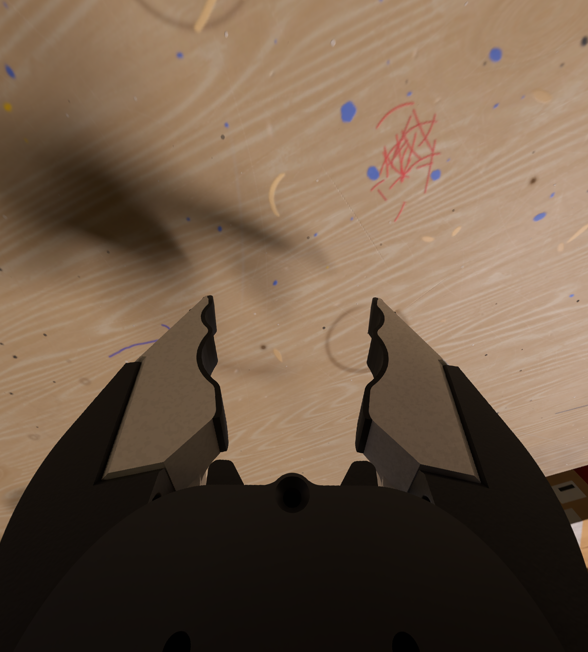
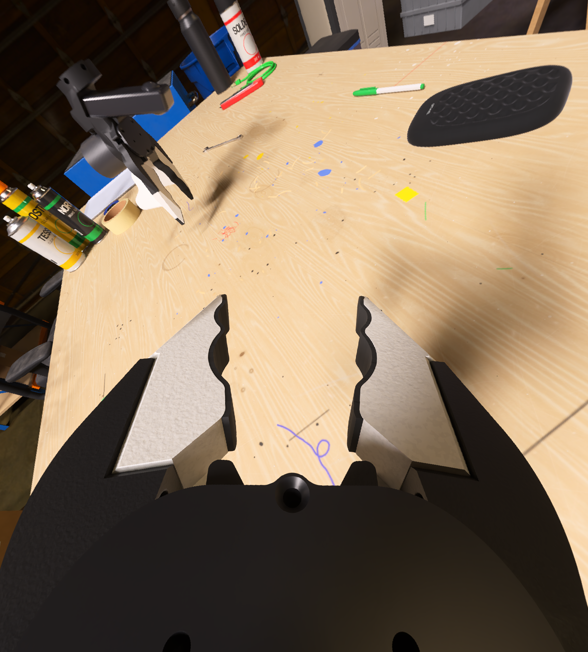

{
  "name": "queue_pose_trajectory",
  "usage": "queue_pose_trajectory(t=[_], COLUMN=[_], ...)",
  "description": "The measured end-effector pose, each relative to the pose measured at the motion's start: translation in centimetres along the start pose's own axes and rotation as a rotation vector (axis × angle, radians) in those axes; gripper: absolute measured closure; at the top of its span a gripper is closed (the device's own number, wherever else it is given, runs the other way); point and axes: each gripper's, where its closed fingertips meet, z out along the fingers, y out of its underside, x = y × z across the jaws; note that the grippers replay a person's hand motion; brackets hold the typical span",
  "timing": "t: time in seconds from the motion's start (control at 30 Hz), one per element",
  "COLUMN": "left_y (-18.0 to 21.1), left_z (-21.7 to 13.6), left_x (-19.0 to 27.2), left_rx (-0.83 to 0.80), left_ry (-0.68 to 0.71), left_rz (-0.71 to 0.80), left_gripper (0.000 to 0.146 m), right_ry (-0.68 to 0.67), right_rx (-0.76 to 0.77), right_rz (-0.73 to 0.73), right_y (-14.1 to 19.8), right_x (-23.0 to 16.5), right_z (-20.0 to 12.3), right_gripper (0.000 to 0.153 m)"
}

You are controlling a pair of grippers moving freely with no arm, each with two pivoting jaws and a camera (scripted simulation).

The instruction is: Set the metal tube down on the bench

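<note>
A dark grey metal tube [image 2: 202, 46] stands upright at the far edge of the wooden bench [image 2: 426, 282]; the frame cuts off its top. No gripper touches it. My right gripper [image 2: 292, 298] is open and empty, low over the near part of the bench. My left gripper [image 1: 292, 300] is open and empty above the paint-spotted bench top [image 1: 320, 247]. It also shows in the right wrist view [image 2: 186, 208], hovering tilted down near the bench's left edge, well short of the tube.
A white tube with a red band [image 2: 243, 35], a green cable [image 2: 259, 70] and a red-handled tool [image 2: 241, 93] lie beside the metal tube. Three spray cans [image 2: 49, 225] and a tape roll [image 2: 123, 215] stand at the left edge. A green marker [image 2: 387, 89], a black pad [image 2: 490, 106] and a small wrench [image 2: 222, 143] lie farther off.
</note>
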Motion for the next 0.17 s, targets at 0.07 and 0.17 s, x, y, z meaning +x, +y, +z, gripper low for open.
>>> queue_pose_trajectory(t=[0.07,0.17], left_y=[0.4,1.0], left_z=[0.4,1.3], left_x=[-0.1,-0.2], left_rx=[-0.036,-0.103], left_ry=[-0.008,-0.008], left_rz=[-0.017,-0.039], left_gripper=[0.058,0.059], right_ry=[-0.007,-0.023], right_rx=[0.011,0.034], right_rz=[-0.01,-0.024], right_y=[-0.2,-0.6], right_x=[0.1,0.0], right_z=[-0.3,-0.8], right_gripper=[0.08,0.08])
